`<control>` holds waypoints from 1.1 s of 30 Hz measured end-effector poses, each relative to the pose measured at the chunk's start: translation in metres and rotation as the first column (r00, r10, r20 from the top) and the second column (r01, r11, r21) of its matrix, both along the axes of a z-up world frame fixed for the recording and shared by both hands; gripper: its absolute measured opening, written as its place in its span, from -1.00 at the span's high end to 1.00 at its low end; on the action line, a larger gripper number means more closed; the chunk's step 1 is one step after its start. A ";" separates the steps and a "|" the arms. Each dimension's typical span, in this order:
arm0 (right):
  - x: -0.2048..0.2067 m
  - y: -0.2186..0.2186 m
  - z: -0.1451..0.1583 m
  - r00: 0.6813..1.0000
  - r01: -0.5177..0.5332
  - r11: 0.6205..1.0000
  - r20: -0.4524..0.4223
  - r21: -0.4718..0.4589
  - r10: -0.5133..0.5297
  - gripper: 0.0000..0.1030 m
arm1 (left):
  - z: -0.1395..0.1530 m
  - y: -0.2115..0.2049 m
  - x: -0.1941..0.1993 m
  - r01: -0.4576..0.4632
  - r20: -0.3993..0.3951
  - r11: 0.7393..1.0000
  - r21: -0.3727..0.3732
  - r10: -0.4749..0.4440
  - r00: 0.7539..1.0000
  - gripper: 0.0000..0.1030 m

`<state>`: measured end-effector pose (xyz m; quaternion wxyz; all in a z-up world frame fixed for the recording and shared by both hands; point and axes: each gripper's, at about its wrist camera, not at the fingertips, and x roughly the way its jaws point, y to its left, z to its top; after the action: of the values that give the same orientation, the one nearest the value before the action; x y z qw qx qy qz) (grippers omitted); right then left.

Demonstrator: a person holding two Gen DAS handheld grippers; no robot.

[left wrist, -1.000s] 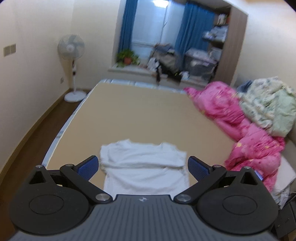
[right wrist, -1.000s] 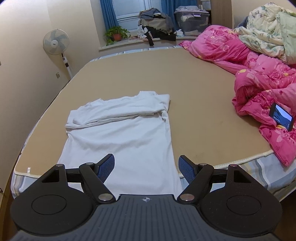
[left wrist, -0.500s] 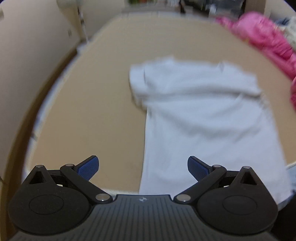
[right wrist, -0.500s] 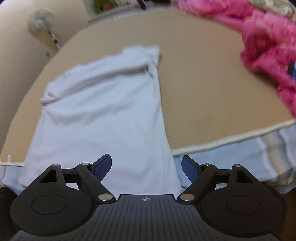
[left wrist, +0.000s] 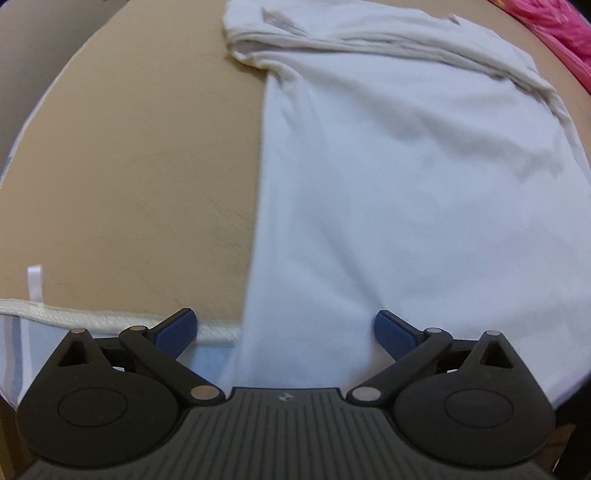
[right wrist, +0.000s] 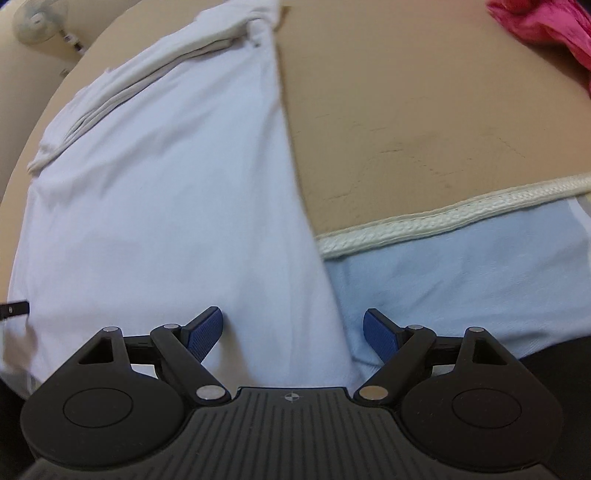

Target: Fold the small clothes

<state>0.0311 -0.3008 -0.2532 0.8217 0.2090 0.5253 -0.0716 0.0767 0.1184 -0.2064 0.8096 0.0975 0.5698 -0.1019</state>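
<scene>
- The white T-shirt (left wrist: 406,184) lies flat on the tan mattress (left wrist: 129,166) of the bed, collar end away from the cameras, the top portion already turned back into a folded band. Its hem end hangs over the mattress's near edge, across the white piping (right wrist: 443,218).
- The left gripper (left wrist: 284,328) points steeply down over the hem's left corner. Its jaws stand wide, released, holding nothing; the shirt's left side edge runs between them.
- The right gripper (right wrist: 293,330) hangs over the hem's right corner. Its jaws are released and widening slightly; the shirt's right side edge lies between them, unpinched.
- Step in hand, as judged: grasp both hem corners. Pinch each corner close to the side edge, taking both fabric layers, and close the two grippers together so the hem lifts level.
- Risk: catching the blue mattress side (right wrist: 461,280) beneath the overhang.
- Change from one second ago: both views then showed the whole room, including fan, window and pink quilt (right wrist: 546,22); now both grippers have dropped close, and the shirt fills most of each view.
</scene>
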 end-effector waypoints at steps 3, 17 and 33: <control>-0.003 0.008 0.001 1.000 -0.027 1.000 0.007 -0.003 0.027 -0.66 | -0.008 -0.006 -0.008 0.031 -0.040 0.999 0.025 -0.030 0.999 -1.00; -0.009 0.008 0.004 0.998 -0.048 0.985 -0.032 0.166 0.054 0.31 | -0.011 0.014 -0.003 -0.037 -0.135 0.999 -0.027 0.033 0.990 -0.99; -0.030 0.004 0.054 0.996 -0.018 0.988 0.090 0.152 0.005 0.78 | 0.037 0.038 -0.018 -0.042 -0.081 0.998 -0.054 0.037 0.996 0.84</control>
<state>0.0014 -0.2967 -0.1993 0.8264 0.2710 0.4933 -0.0172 0.0584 0.1562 -0.1691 0.7904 0.0593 0.6005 -0.1056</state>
